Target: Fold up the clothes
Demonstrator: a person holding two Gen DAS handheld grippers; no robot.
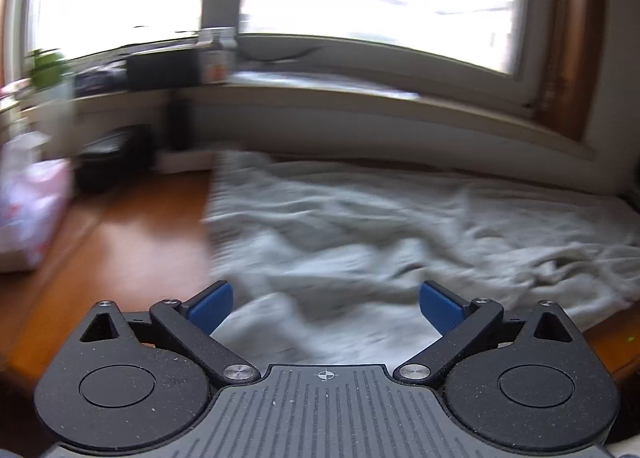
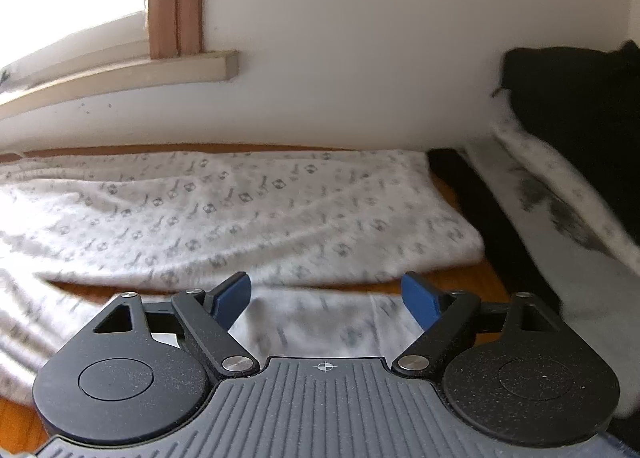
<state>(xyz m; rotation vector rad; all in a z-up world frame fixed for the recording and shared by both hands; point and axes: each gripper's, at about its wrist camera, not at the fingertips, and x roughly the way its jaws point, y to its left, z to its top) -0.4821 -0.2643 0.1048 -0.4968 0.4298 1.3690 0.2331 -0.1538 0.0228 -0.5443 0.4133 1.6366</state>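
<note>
Both claws wide open over the clothes

Left claw (image 1: 326,308) and right claw (image 2: 326,298) hold nothing, above a pale patterned garment (image 2: 240,213) on the wooden floor (image 1: 132,242).

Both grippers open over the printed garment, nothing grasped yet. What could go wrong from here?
1. The white printed garment lies rumpled; the left gripper may pinch several wrinkled layers at once.
2. The right gripper hovers over a separate strip of cloth with wood floor between it and the main panel, so lifting there may drag the piece unevenly.
3. The dark and white textiles at right lie close and could snag.
</note>
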